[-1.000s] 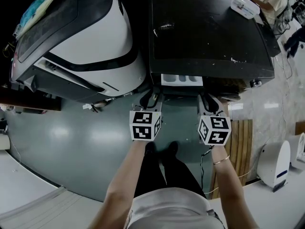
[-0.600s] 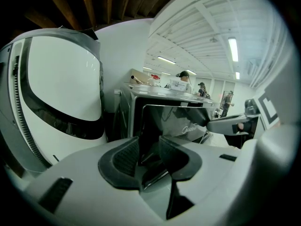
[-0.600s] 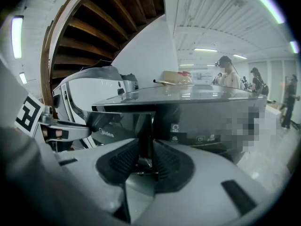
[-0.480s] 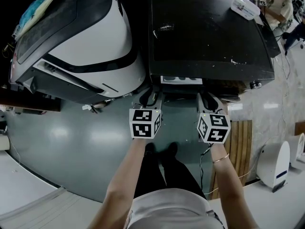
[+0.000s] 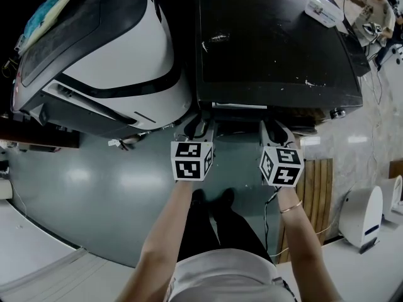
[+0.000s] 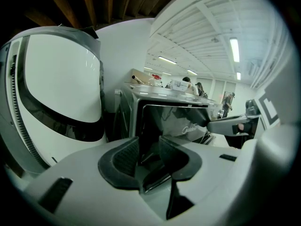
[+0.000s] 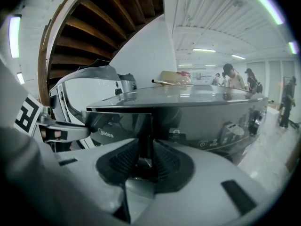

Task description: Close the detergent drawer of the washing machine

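Glossy plastic, the detergent drawer [image 5: 239,107] sits nearly flush in the washing machine's [image 5: 277,43] near front. It looks light, stiff and free-sliding, best pushed on its flat face. Close at that face, the left gripper [image 5: 200,129] and right gripper [image 5: 277,131] have fingers released, grasping nothing.

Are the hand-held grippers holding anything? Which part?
Nothing. The left hand-held gripper and the right hand-held gripper both have jaws apart, at the two ends of the drawer front.

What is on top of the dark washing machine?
A white box sits at the far right corner of the washing machine, and small pale scraps lie on its dark top. What the box holds is too small to tell.
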### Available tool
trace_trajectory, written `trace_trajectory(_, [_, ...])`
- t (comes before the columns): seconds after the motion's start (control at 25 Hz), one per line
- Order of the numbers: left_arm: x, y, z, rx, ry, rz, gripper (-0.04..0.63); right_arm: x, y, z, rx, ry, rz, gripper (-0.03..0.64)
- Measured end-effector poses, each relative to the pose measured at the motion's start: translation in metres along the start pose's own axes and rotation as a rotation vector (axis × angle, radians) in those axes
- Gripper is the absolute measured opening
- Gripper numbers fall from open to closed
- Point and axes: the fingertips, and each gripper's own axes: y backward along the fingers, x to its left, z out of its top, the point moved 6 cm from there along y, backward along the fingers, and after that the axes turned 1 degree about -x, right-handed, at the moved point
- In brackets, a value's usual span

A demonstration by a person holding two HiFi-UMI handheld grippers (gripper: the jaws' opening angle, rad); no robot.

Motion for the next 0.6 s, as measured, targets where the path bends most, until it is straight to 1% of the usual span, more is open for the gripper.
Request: trace_trajectory(0.6, [0.004,-0.011,0.006,0.01,-0.003,0.005,0.121,-0.002,-0.011,0.007,0.005,-0.009,-0.014,0.091])
